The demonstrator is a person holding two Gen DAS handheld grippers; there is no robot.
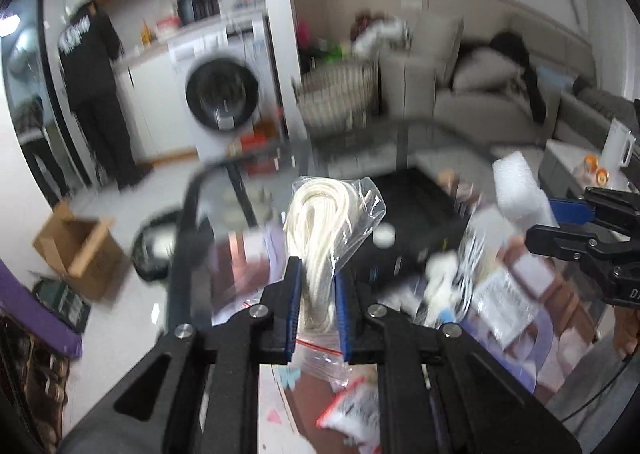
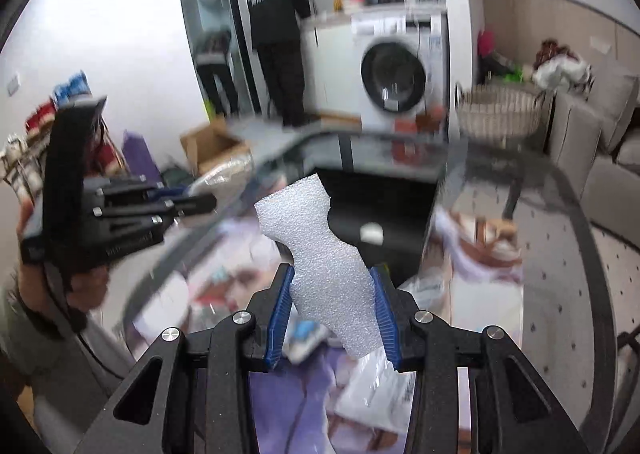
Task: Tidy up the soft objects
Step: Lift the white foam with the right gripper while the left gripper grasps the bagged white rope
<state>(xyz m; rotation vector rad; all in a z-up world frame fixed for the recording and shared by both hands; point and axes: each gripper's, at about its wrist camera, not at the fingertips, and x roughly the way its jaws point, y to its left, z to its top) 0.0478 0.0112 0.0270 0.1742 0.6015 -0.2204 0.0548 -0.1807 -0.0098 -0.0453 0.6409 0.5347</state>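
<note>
My left gripper [image 1: 317, 274] is shut on a clear plastic bag of white cord [image 1: 324, 230] and holds it up above the glass table [image 1: 420, 141]. My right gripper [image 2: 331, 274] is shut on a piece of white foam [image 2: 316, 250] and holds it upright above the table. The right gripper also shows at the right of the left wrist view [image 1: 560, 230] with the foam [image 1: 516, 193]. The left gripper shows at the left of the right wrist view [image 2: 200, 203]. Below lie several packets and bags [image 1: 496, 294] on the table, blurred.
A black open box [image 2: 380, 209] with a small white item [image 2: 370, 232] sits under the glass. A wicker basket [image 2: 500, 109], washing machine [image 2: 400, 73], sofa [image 1: 480, 93] and cardboard box [image 1: 76, 250] stand around. A person in black [image 2: 276, 33] stands at the back counter.
</note>
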